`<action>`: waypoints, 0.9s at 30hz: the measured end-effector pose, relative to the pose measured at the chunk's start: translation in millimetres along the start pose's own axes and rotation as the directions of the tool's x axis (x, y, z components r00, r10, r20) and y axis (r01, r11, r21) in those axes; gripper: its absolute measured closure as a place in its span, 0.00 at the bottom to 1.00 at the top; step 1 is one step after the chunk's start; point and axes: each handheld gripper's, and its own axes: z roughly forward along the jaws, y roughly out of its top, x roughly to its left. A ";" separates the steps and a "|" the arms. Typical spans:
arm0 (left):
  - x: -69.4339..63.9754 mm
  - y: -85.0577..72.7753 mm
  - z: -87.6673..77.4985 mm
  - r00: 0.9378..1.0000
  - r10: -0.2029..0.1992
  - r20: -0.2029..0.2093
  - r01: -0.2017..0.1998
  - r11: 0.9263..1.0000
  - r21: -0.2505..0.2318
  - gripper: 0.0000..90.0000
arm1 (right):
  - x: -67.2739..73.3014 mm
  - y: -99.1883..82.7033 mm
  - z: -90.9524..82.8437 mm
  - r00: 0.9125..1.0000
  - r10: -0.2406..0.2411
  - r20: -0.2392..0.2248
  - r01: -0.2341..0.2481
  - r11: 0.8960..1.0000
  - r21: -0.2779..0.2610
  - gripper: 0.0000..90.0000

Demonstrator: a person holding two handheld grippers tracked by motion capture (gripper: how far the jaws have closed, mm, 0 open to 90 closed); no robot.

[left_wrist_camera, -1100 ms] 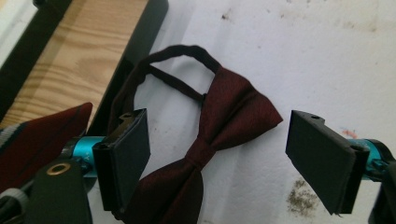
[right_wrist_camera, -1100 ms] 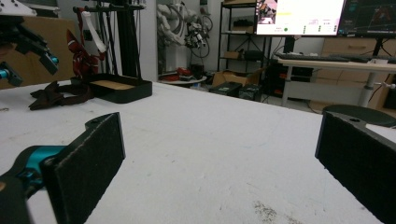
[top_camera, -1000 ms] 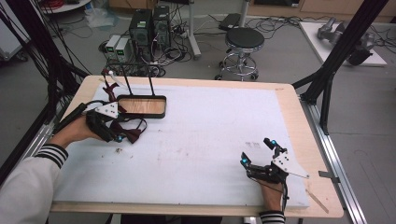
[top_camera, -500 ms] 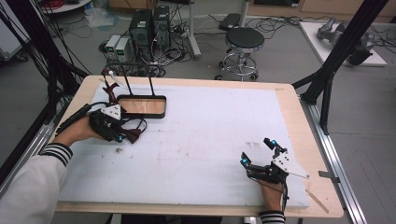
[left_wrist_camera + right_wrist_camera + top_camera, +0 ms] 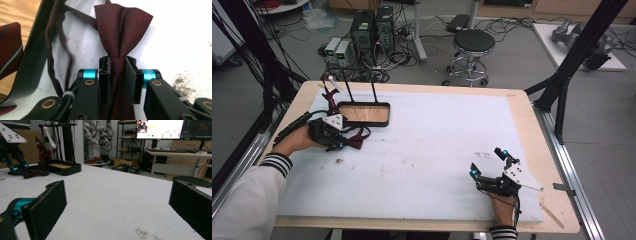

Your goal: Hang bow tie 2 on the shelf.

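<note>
Presently catalogued, one table with two handheld grippers:

Bow tie (image 5: 120,32): dark red, lying flat on the white table cover (image 5: 437,145) near its left edge, just in front of the stand's tray; a thin strap of the same cloth (image 5: 58,50) loops away from it towards the tray.

Left gripper (image 5: 117,75): held in the person's left hand (image 5: 297,142), its jaws having just been closing; they are now clamped on the knot at the middle of the bow tie, one pad on each side, with the wings of the bow fanning out beyond the tips. Seen from above, the gripper (image 5: 343,142) sits low on the cover beside the tray.

Right gripper (image 5: 117,205): jaws wide apart, nothing between them, resting low over the bare cover. Seen from above (image 5: 488,162), it is at the near right of the table, well apart from the bow tie, held by the right hand (image 5: 504,210).

Stand (image 5: 362,114): black tray with a wooden floor and two upright black rods, at the far left of the table.

Striped tie (image 5: 10,47): dark red with a pale stripe, lying over the tray at the left edge of the left gripper view.

Stool (image 5: 474,42): round, black, on the floor beyond the table.
</note>
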 end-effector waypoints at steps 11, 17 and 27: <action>-1.9 3.0 -5.6 1.000 -0.019 -0.012 0.018 0.999 -0.038 0.85 | 0.0 0.0 -0.1 1.000 0.002 0.001 -0.002 1.000 0.001 0.01; -4.7 4.5 -13.6 0.999 -0.042 -0.023 0.039 0.993 -0.111 0.86 | 0.0 0.0 0.0 1.000 -0.001 0.000 0.001 1.000 0.000 0.01; -7.9 9.0 -34.3 0.993 -0.103 -0.060 0.080 0.951 -0.300 0.86 | 0.0 0.1 0.0 1.000 -0.003 0.001 0.003 1.000 0.000 0.01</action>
